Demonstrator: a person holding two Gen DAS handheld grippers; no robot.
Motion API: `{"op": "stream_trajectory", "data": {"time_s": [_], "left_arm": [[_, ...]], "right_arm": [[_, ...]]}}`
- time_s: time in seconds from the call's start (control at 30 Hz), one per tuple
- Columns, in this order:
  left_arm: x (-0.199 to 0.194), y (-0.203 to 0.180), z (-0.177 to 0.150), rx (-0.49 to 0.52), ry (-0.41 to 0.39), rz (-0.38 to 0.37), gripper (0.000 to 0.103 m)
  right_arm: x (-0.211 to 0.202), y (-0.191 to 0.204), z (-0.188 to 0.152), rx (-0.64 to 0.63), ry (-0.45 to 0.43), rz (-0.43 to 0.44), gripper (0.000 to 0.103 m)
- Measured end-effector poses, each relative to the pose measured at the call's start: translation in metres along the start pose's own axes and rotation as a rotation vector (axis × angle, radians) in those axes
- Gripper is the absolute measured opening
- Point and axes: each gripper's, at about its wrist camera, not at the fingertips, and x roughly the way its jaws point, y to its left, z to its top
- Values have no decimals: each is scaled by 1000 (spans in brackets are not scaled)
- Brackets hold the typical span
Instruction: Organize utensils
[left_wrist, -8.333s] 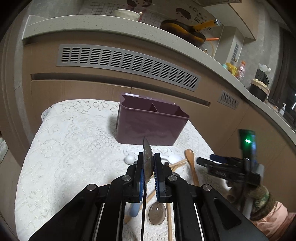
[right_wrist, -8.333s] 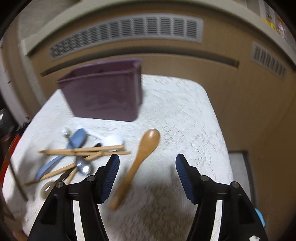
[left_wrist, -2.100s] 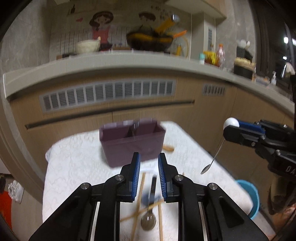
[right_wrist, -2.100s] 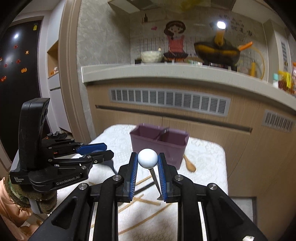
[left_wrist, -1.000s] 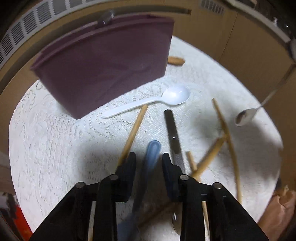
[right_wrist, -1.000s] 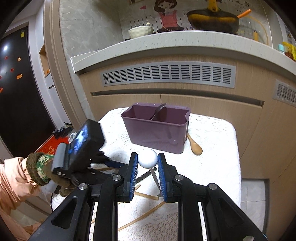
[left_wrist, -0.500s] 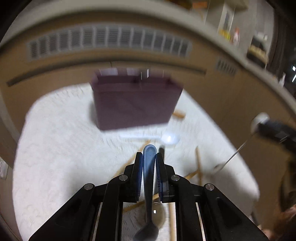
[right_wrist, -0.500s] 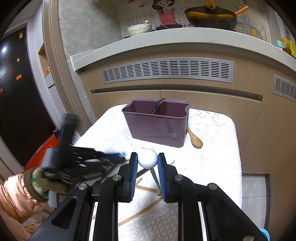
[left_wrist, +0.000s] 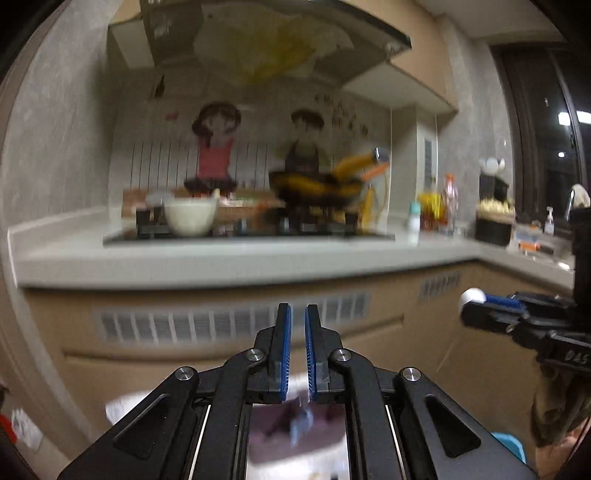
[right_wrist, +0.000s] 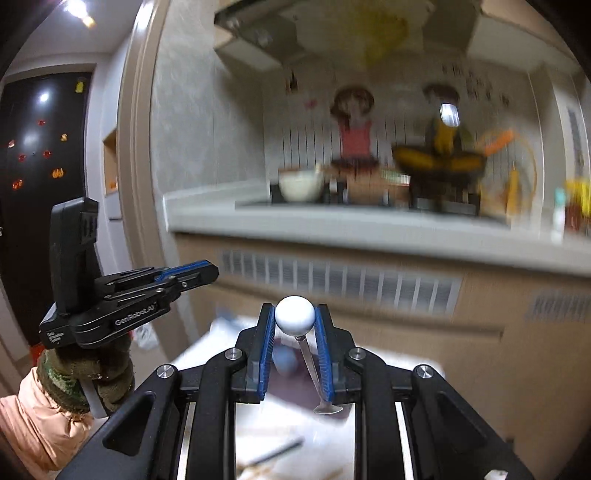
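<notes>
My right gripper (right_wrist: 294, 321) is shut on a metal spoon with a white ball end (right_wrist: 294, 319); its bowl (right_wrist: 327, 409) hangs down below the fingers. It also shows in the left wrist view (left_wrist: 480, 301). My left gripper (left_wrist: 297, 325) is raised level, its pads a narrow gap apart with nothing between them. Below it a blurred blue spoon (left_wrist: 301, 421) shows at the purple holder (left_wrist: 295, 439). In the right wrist view the left gripper (right_wrist: 199, 273) is at the left, and the blue spoon (right_wrist: 286, 360) stands by the holder (right_wrist: 295, 395).
The kitchen counter (left_wrist: 221, 258) with a white bowl (left_wrist: 190, 218) and a dark pan (left_wrist: 317, 188) fills the background. The white lace cloth (right_wrist: 280, 435) with chopsticks (right_wrist: 271, 456) lies low in view. A blue bin (left_wrist: 511, 445) stands at the lower right.
My left gripper has let go of the blue spoon, which now shows at the purple holder, and has tilted up toward the counter. My right gripper has also tilted up, still holding its spoon.
</notes>
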Motion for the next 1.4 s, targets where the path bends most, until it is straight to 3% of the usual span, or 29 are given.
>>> {"op": "stream_trajectory", "data": {"time_s": [0.13,0.23,0.4,0.47,0.53,0.6,0.73,0.83,1.0,1.1,1.2,1.27,1.4], "left_arm": [[26,16,23,10,4,23,8],[49,24,8,4,81,7,8],[83,29,-71,22,288,-108,11],[90,30,-106,29,374,-103,20],[92,36,-133,14,432,-102,38],[95,44,-164,-14,523,-94,48],[83,44,-221,37,655,-77,48],[71,49,-257,17,730,-54,48],[54,57,-290,-110,750,3,48],[51,54,-292,-158,707,37,48],[55,50,-294,-149,674,76,47],[56,44,-295,-119,661,91,36],[48,40,-290,-105,631,83,33]], "right_arm": [[32,-15,26,13,3,-19,21],[61,-32,21,61,54,-9,21],[86,-42,-11,100,138,5,21],[93,-40,-29,120,191,38,21],[97,-35,-50,117,241,58,21],[99,-30,-66,107,278,66,21],[104,-23,-101,101,360,70,21],[109,-23,-119,116,403,73,21],[115,-24,-133,142,430,77,21],[114,-22,-135,147,430,82,21],[109,-17,-136,142,422,74,21],[103,-14,-137,143,417,69,21],[90,-15,-139,145,405,53,21]]}}
